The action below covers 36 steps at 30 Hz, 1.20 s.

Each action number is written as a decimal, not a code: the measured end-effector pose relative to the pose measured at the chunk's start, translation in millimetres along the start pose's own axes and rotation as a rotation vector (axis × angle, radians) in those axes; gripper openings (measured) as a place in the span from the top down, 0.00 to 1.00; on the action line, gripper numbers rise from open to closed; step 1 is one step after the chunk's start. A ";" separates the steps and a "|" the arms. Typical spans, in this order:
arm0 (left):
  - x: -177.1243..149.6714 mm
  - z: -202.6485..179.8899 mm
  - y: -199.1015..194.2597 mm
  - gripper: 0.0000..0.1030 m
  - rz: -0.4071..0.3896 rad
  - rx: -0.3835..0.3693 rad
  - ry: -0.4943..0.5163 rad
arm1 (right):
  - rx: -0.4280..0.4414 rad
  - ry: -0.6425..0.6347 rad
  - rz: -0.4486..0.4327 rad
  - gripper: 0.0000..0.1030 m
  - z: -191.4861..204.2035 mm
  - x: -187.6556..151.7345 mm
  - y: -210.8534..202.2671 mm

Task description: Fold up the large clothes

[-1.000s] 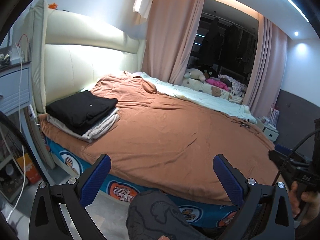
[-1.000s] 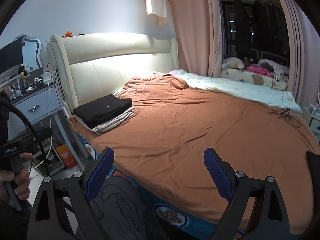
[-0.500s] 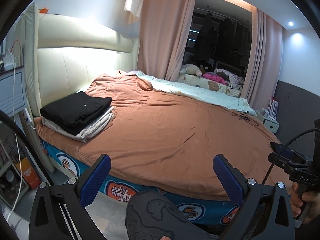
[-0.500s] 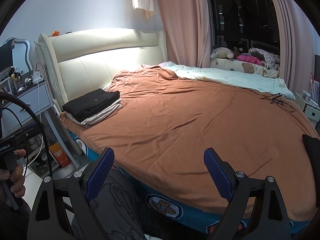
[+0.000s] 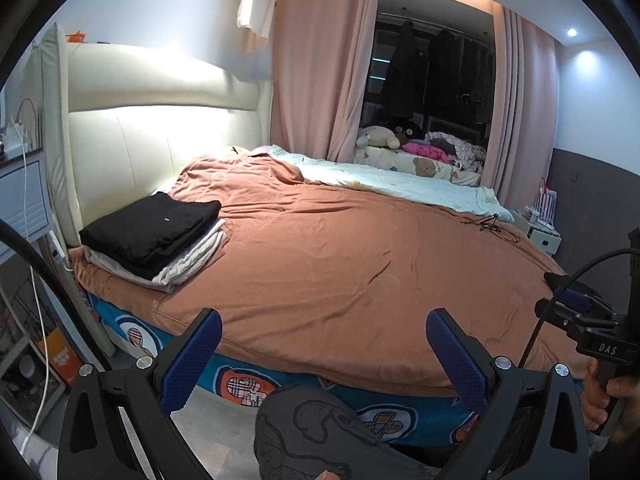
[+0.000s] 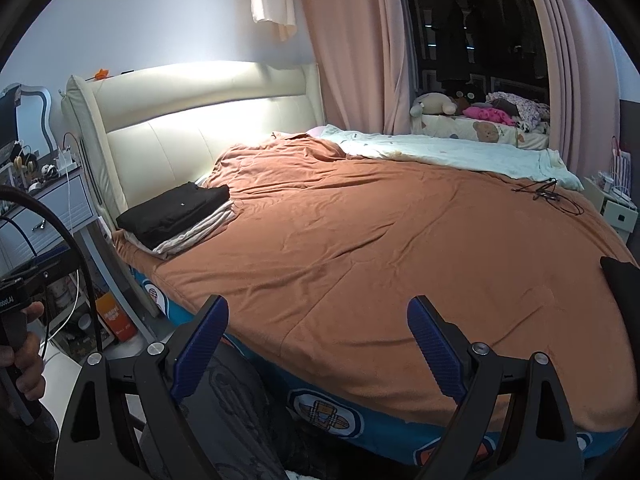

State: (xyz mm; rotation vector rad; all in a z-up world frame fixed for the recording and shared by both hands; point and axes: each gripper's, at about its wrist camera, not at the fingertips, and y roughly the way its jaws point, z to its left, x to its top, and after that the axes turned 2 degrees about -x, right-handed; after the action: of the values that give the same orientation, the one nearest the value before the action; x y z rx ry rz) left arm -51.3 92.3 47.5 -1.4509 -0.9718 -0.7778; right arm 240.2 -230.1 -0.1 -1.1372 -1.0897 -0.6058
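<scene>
Gaping empty, both tongs (image 5: pixel 322 338) (image 6: pixel 318 326) face the blanket (image 5: pixel 340 264); folded stack (image 5: pixel 154 240) beside headboard (image 5: pixel 160 148).

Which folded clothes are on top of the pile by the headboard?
The black folded garment is on top; the pale grey-white folded clothes lie beneath it, peeking out at the edges.

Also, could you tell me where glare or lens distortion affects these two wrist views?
Left wrist: the headboard is blown out by its light strip, and the orange blanket bulges from fisheye. Right wrist: the same headboard glare, milder; corners vignette black.
</scene>
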 end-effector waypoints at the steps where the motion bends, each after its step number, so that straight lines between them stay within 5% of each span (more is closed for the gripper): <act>1: 0.3 0.2 0.4 0.00 0.001 -0.001 0.001 | 0.000 0.003 0.000 0.12 -2.5 -1.8 0.1; 36: -2.6 -5.4 -6.7 0.00 -0.023 0.004 0.045 | -0.005 0.025 -0.017 0.12 -20.3 -11.5 -11.6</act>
State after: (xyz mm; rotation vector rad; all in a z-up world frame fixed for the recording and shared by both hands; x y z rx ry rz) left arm -58.1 86.5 48.8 -1.4152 -0.9570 -0.8211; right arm 233.5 -254.5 -6.4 -1.1225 -1.0778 -0.6349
